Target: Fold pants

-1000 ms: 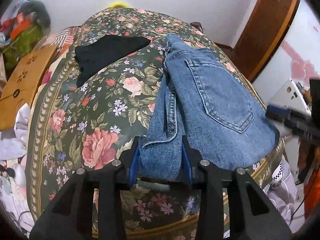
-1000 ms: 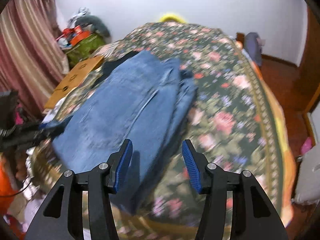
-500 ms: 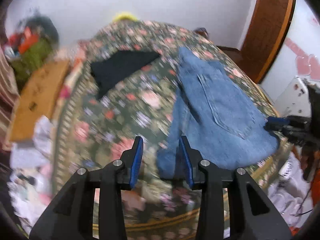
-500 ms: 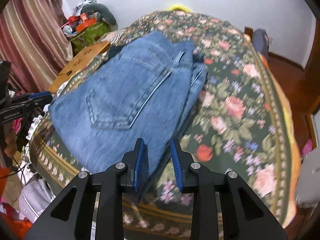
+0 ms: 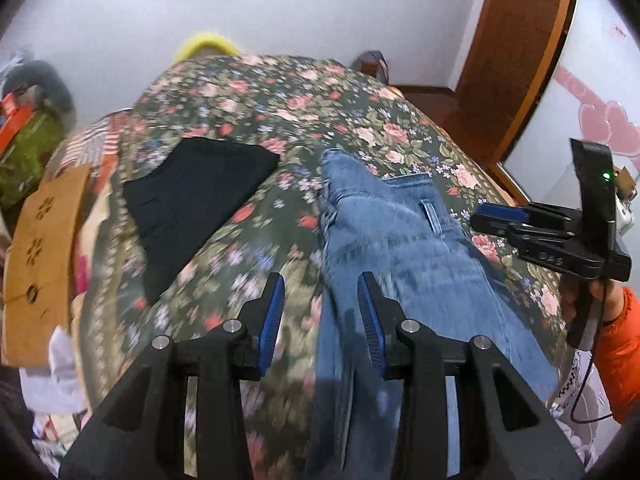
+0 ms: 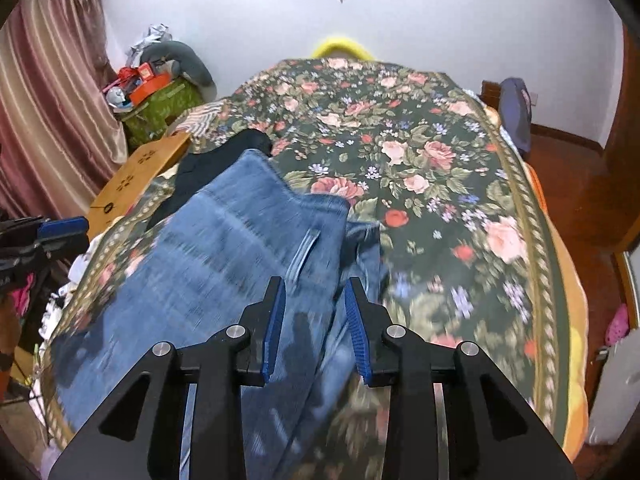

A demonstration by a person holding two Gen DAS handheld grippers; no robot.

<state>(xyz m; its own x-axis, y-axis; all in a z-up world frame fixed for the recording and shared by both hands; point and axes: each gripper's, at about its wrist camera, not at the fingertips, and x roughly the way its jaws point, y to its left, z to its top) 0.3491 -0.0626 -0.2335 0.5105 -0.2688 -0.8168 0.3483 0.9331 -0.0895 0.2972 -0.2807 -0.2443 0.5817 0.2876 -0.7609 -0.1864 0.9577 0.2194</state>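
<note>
A black garment (image 5: 192, 200) is seen at left on the floral bedspread (image 5: 280, 112); the jeans (image 5: 400, 248) are laid folded to its right, near the bed's front edge. The left gripper (image 5: 320, 308) is part-open w/ nothing clamped, denim edge just by its right pad. The right gripper (image 6: 314, 320) is part-open over the jeans, jaws having just widened slightly; grip can't be confirmed, pic blurred.

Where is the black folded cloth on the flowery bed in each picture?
Left wrist view: the black cloth lies left of centre on the bed, apart from the jeans, which lie to its right.
Right wrist view: the black cloth is left of centre, partly hidden behind the far end of the jeans.
Shared landmark: the tan board with paw-print cutouts at the bed's left edge.
</note>
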